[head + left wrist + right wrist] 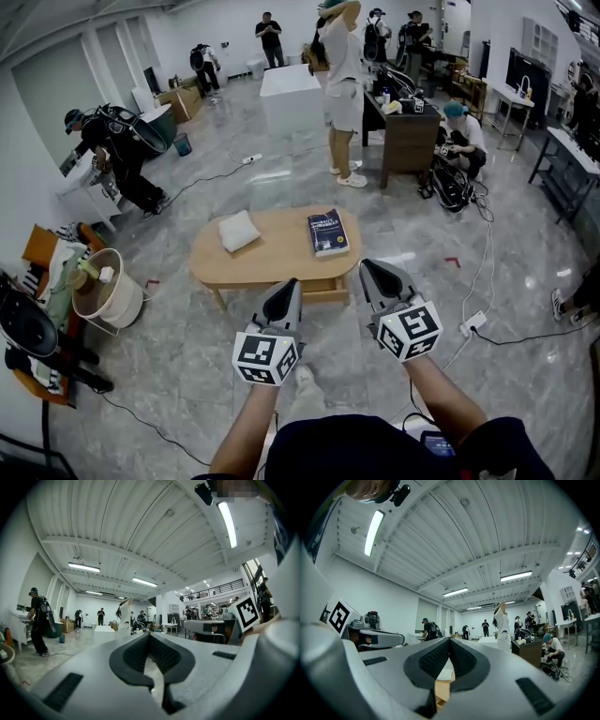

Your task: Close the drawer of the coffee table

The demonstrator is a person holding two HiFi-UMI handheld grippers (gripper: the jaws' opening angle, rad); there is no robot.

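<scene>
An oval wooden coffee table (277, 251) stands on the marble floor ahead of me. On it lie a white cushion (238, 230) and a blue book (327, 232). Its drawer (325, 292) juts out a little under the near edge. My left gripper (289, 284) hovers just short of that edge, left of the drawer, jaws shut and empty. My right gripper (368, 266) hangs beside the table's right end, also shut on nothing. In the right gripper view the light wood of the table (442, 689) shows below the closed tips (450, 640). The left gripper view shows closed tips (149, 635) over floor.
A wicker basket (105, 289) stands at the left, with a dark speaker beside it. A power strip (472, 323) and cables lie on the floor at the right. Behind the table are a standing person (342, 84), a dark desk (408, 131) and a white block (291, 94).
</scene>
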